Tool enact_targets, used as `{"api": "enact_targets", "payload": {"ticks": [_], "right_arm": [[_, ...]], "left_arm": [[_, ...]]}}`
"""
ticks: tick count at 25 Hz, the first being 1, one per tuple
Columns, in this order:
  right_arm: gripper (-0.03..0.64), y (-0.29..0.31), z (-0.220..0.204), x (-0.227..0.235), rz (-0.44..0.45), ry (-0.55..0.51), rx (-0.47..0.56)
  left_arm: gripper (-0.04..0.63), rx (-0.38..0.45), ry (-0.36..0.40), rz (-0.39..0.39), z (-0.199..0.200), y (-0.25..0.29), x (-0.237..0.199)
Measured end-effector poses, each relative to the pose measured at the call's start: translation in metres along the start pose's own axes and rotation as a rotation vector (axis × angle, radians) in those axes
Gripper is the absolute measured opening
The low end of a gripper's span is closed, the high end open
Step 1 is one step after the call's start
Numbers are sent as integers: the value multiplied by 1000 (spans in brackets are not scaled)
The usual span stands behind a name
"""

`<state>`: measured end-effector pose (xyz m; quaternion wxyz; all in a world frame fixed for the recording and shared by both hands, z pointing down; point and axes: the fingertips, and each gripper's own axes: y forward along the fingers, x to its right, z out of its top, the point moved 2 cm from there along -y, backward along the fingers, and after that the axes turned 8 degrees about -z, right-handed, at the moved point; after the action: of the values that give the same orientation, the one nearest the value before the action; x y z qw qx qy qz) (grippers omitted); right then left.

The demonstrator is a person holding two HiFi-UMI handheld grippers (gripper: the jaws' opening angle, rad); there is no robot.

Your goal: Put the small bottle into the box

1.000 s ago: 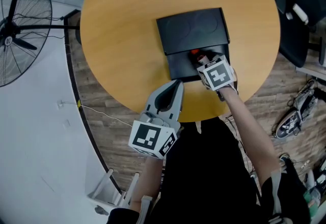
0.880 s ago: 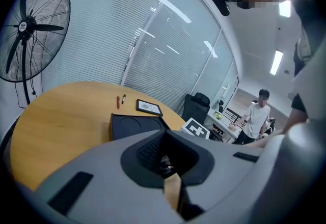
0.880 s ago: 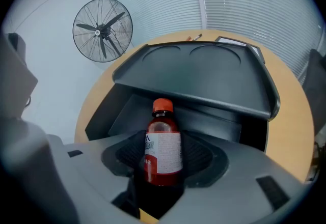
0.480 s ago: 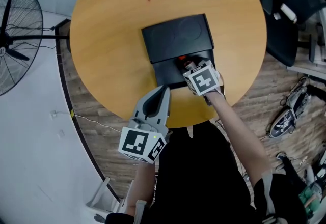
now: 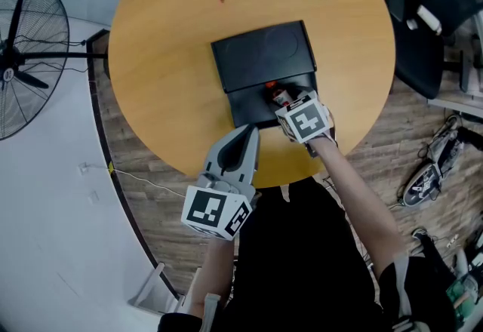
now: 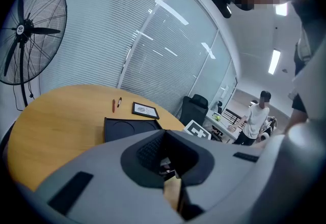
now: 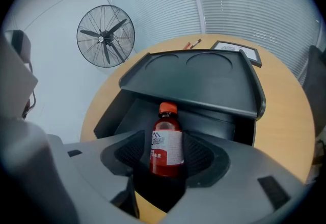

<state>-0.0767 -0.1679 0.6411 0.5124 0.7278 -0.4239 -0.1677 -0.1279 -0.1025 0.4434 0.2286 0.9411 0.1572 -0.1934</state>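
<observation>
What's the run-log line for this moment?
right gripper: jaws just opening, bottle between them | bottle: inside box | left gripper: shut, empty

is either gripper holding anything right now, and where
Nothing is held. The right gripper's jaws have just been opening; the bottle stands free between them in the box. The left gripper is shut and empty.

An office: blind-covered glass walls (image 6: pixel 102 39) across the upper left, a black swivel chair (image 6: pixel 196 107) at centre behind a round wooden meeting table (image 6: pixel 61 116).
</observation>
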Motion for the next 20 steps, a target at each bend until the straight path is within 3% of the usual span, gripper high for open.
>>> {"api": "enact_targets", "payload": {"ticks": [20], "right_arm": [[247,-39,4,2,27,-11,78]], "left_arm": [[-2,36,30,29,0,-10,28]]}}
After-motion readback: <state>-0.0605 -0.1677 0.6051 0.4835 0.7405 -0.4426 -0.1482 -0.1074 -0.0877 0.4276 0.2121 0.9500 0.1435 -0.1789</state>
